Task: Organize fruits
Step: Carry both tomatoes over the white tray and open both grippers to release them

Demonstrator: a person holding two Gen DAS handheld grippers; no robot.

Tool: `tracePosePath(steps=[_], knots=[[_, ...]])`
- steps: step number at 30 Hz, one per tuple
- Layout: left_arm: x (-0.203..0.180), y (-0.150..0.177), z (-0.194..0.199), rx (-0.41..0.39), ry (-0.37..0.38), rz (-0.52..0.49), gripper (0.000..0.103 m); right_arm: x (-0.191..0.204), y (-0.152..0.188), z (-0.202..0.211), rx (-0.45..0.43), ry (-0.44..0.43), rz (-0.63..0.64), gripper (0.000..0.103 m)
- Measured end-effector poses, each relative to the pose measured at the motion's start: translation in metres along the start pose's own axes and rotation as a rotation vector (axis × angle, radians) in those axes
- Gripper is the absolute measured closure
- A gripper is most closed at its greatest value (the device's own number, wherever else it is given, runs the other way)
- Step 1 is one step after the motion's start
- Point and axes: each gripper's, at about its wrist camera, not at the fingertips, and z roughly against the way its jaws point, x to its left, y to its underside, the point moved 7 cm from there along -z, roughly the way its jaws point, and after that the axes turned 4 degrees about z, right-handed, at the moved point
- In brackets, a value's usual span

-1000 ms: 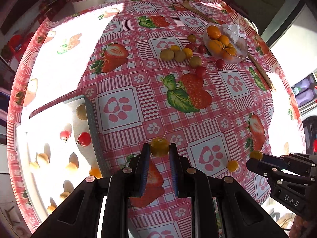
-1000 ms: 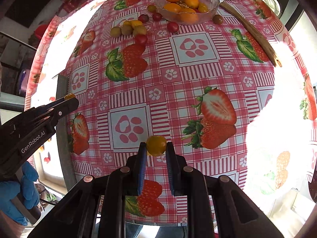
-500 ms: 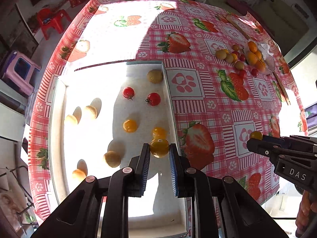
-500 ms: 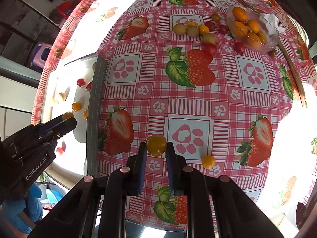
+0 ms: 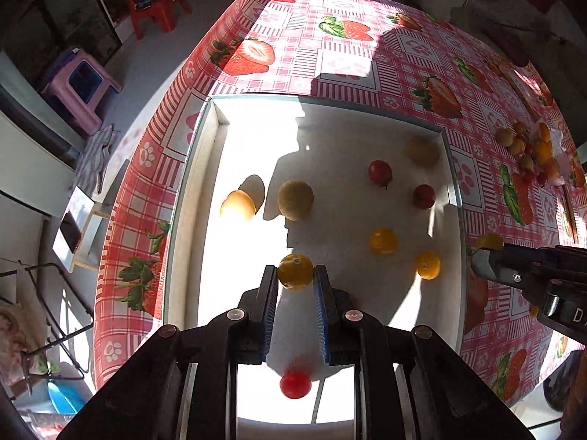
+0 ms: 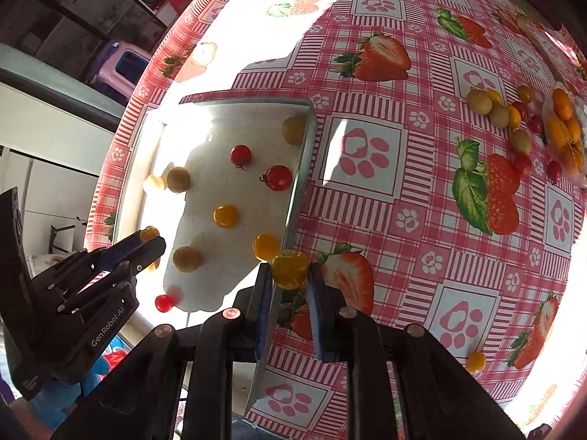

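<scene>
My left gripper (image 5: 295, 275) is shut on a yellow tomato (image 5: 295, 270) and hangs over the white tray (image 5: 190, 190). Several red, yellow and tan fruits lie in that tray, among them a red tomato (image 5: 295, 384) under the fingers. My right gripper (image 6: 289, 267) is shut on another yellow tomato (image 6: 290, 264), above the tray's right wall (image 6: 299, 183). In the left wrist view the right gripper (image 5: 486, 247) comes in from the right with its fruit. In the right wrist view the left gripper (image 6: 148, 236) shows at the lower left.
On the strawberry tablecloth, a clear bowl of oranges (image 6: 565, 128) sits at the far right with loose fruits (image 6: 478, 102) beside it. One yellow tomato (image 6: 476, 362) lies alone near the table's front edge. A purple stool (image 5: 82, 84) and red chair (image 5: 154, 3) stand beyond the table.
Both grippers have carried their yellow tomatoes leftward. The left one went from above the cloth to over the tray. The right one reached the tray's right wall.
</scene>
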Motion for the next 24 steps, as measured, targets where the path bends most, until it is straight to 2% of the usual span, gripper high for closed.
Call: tracePosePath(steps=[8, 18, 19, 20, 21, 24], knots=[[0.012, -0.007, -0.021, 0.025, -0.019, 0.019, 0.082, 0.02, -0.038, -0.031, 0.016, -0.011, 0.01, 0.082], [0.005, -0.007, -0.028, 0.022, -0.057, -0.032, 0.079, 0.023, -0.055, -0.069, 0.057, 0.02, -0.004, 0.082], [0.003, -0.007, -0.029, 0.02, -0.07, -0.037, 0.069, 0.025, -0.057, -0.07, 0.057, 0.027, 0.005, 0.081], [0.003, -0.008, -0.028, 0.017, -0.081, -0.041, 0.045, 0.027, -0.058, -0.07, 0.056, 0.032, 0.015, 0.081], [0.003, -0.009, -0.025, 0.002, -0.09, -0.04, 0.035, 0.029, -0.059, -0.072, 0.059, 0.033, 0.022, 0.081], [0.002, -0.01, -0.017, -0.018, -0.091, -0.037, 0.032, 0.031, -0.059, -0.07, 0.069, 0.017, 0.022, 0.08]])
